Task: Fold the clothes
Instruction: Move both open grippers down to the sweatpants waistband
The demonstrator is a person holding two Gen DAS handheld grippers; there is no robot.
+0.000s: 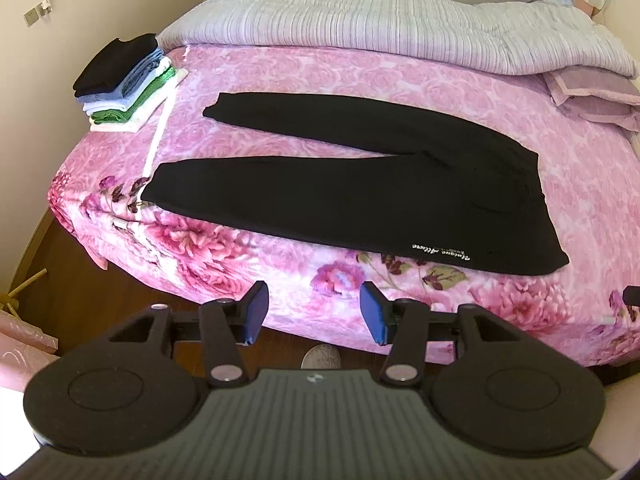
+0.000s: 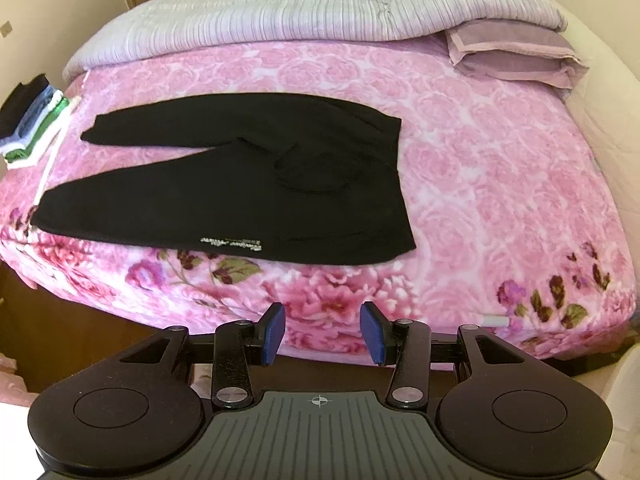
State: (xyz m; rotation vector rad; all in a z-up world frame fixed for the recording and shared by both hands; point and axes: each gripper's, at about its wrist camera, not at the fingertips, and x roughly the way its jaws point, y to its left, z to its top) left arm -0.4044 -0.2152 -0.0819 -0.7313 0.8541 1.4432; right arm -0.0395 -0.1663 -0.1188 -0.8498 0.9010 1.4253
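Black trousers (image 1: 360,196) lie flat on the pink floral bed (image 1: 360,72), legs spread to the left, waistband to the right, white lettering near the front edge. They also show in the right wrist view (image 2: 224,192). My left gripper (image 1: 314,312) is open and empty, held off the bed's front edge, short of the trousers. My right gripper (image 2: 322,334) is open and empty, also short of the bed's front edge, below the waistband end.
A stack of folded clothes (image 1: 124,80) sits at the bed's far left corner, also in the right wrist view (image 2: 32,128). A rolled grey-lilac quilt (image 1: 360,28) lies along the far side. A folded mauve cloth (image 2: 516,52) lies at the far right. Dark wood floor (image 1: 80,280) lies below.
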